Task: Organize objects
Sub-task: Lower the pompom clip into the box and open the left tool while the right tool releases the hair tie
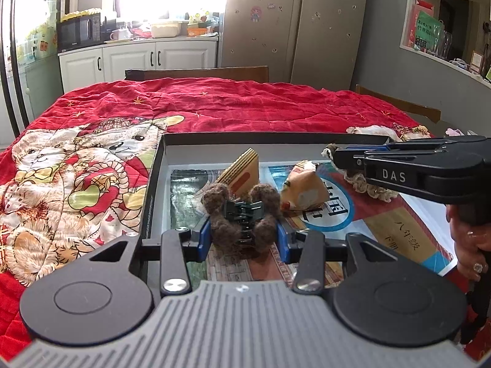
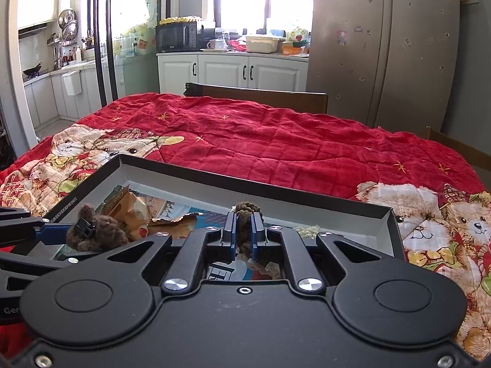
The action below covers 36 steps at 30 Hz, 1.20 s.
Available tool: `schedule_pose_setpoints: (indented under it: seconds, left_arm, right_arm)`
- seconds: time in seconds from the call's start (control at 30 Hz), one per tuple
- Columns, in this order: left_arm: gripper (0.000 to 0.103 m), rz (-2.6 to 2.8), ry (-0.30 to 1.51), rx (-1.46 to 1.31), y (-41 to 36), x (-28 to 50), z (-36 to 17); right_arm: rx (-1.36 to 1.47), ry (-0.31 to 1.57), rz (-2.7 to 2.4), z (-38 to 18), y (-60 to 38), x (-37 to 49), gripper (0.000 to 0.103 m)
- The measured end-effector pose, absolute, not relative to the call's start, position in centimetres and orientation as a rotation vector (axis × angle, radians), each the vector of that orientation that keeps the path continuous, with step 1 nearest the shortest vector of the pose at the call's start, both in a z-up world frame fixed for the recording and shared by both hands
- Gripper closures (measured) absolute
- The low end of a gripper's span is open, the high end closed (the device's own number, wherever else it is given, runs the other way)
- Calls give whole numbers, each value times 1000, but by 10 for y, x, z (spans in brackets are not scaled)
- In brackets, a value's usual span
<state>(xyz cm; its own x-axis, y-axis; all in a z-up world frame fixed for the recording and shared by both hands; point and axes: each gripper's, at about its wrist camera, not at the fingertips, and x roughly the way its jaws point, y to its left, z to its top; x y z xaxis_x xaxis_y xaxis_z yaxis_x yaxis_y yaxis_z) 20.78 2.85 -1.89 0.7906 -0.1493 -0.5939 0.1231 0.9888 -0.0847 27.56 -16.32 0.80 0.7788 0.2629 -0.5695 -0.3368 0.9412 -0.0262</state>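
Fuzzy brown clip sits pinched in the left gripper low centre over the box, right gripper clamping a crochet piece; either could snag its rim.

This is a home kitchen with a dining area. White panelled base cabinets with dark handles run across the upper middle, carrying a black microwave oven. A tall steel two-door fridge dotted with stickers fills the upper right, and hanging metal pans show upper left.
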Motion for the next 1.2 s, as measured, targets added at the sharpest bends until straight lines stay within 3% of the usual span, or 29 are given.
schedule_pose_setpoints:
  seconds: [0.7, 1.2]
  left_arm:
    - [55, -154, 647, -19, 25, 209, -23]
    - [42, -149, 638, 0, 24, 207, -23]
  right_arm:
    - [-136, 645, 362, 2, -159, 282, 93]
    - [-175, 714, 377, -4, -152, 288, 90]
